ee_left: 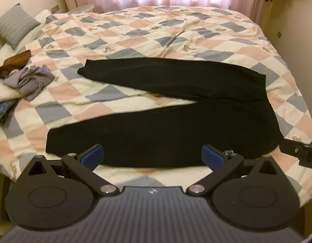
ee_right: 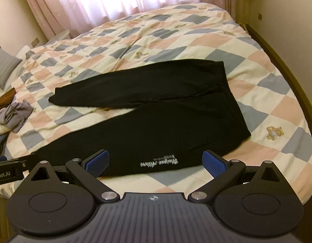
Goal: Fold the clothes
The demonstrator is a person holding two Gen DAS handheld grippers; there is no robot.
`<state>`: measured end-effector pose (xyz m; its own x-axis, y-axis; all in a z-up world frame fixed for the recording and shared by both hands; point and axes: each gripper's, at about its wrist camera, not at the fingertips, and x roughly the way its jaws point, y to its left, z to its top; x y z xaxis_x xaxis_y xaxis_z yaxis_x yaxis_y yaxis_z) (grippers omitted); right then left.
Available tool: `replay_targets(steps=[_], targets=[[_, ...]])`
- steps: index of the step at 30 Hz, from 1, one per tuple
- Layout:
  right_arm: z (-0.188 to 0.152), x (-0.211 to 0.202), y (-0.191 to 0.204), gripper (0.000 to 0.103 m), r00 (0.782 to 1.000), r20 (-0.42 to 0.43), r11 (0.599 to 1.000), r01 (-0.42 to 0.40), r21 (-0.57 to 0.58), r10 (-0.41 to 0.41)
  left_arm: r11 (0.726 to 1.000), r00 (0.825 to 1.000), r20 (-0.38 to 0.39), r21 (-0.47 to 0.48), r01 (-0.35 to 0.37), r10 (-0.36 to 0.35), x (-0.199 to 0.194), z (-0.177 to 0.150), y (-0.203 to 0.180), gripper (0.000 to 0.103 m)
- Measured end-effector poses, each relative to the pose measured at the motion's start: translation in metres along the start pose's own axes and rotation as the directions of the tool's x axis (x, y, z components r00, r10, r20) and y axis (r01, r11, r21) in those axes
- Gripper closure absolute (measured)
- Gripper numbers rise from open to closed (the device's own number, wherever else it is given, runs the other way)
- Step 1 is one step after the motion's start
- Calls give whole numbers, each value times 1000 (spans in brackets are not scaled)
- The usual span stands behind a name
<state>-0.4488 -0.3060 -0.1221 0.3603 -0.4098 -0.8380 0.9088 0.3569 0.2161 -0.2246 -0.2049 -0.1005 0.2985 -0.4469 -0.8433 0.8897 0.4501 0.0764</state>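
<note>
Two spread-fingered grippers (ee_left: 152, 155) (ee_right: 156, 161) hover beside black trousers (ee_left: 176, 121), legs pointing left.

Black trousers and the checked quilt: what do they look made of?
Black trousers: soft matte knit, probably jersey or fleece; they lie limp, no sheen, with a white printed logo near the close edge. Checked quilt: matte woven cotton by the look, lightly padded, creased, with embroidered bear motifs.

One pair of black fabric trousers (ee_left: 176, 121), one grey striped cushion (ee_left: 14, 25), one heap of crumpled mixed-colour clothes (ee_left: 20, 81), one checked pastel quilt (ee_left: 135, 32).
</note>
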Motion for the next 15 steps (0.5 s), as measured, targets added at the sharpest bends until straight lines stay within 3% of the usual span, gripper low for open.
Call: replay_targets(steps=[6,10,15], targets=[[13,23,10,2,998,23,995,62,82,-64,998,1000,19,59,21,-22,36,37,34,1],[12,41,5,2,993,-1,980,117,162,-119,989,997,-40,132,70,-65,71,51,46,1],[5,74,-2,2,978,-101,959,200,203,-182,982,985,-134,138,125,-107,125,52,57,1]])
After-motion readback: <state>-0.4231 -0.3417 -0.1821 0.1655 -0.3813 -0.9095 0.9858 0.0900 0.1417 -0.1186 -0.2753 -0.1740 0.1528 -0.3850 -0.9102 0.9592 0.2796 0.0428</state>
